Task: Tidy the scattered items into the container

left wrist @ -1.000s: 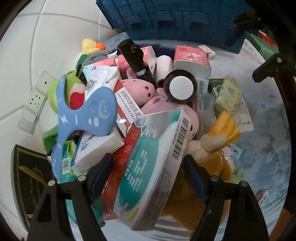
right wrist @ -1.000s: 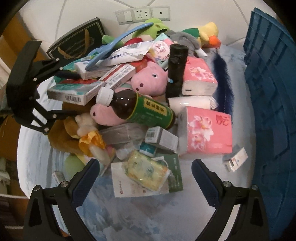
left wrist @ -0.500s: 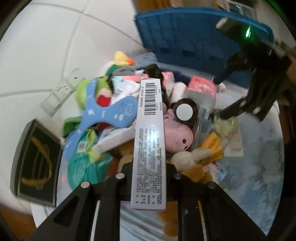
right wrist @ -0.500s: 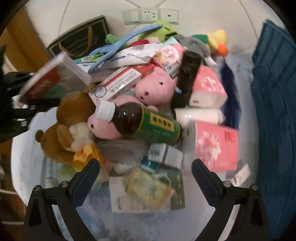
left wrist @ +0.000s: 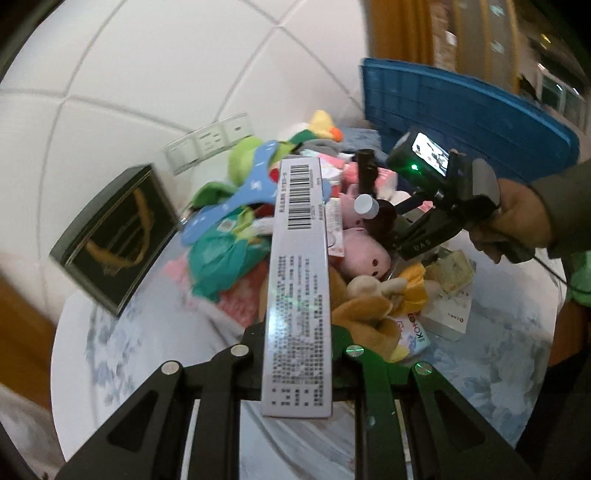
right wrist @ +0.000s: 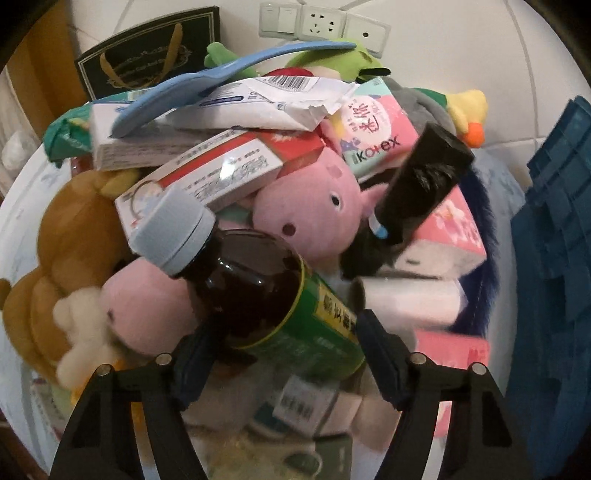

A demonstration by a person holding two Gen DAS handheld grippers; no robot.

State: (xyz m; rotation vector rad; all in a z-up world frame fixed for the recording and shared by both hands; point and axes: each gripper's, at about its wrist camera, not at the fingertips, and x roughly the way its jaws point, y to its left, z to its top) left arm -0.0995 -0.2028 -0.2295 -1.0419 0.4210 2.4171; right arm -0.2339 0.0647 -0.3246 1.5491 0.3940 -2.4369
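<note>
My left gripper (left wrist: 295,354) is shut on a long grey box with a barcode (left wrist: 299,288) and holds it up above the pile of scattered items. My right gripper (right wrist: 284,354) has its fingers on both sides of a brown bottle with a green label and grey cap (right wrist: 258,291) that lies on the pile; the jaws stand close around it. The right gripper also shows in the left wrist view (left wrist: 436,221), over the pile. The blue crate (left wrist: 461,110) stands behind the pile; its wall shows at the right of the right wrist view (right wrist: 554,258).
The pile holds pink pig plush toys (right wrist: 310,210), a brown bear plush (right wrist: 62,251), pink tissue packs (right wrist: 454,229), a black tube (right wrist: 421,184), a blue shoehorn (right wrist: 207,77), red-white boxes and a duck plush (right wrist: 465,114). A black gift bag (left wrist: 118,232) and wall sockets (right wrist: 321,26) are behind.
My left gripper has closed on the grey box and lifted it away from the pile. My right gripper has moved forward and down onto the brown bottle, jaws narrowing around it.
</note>
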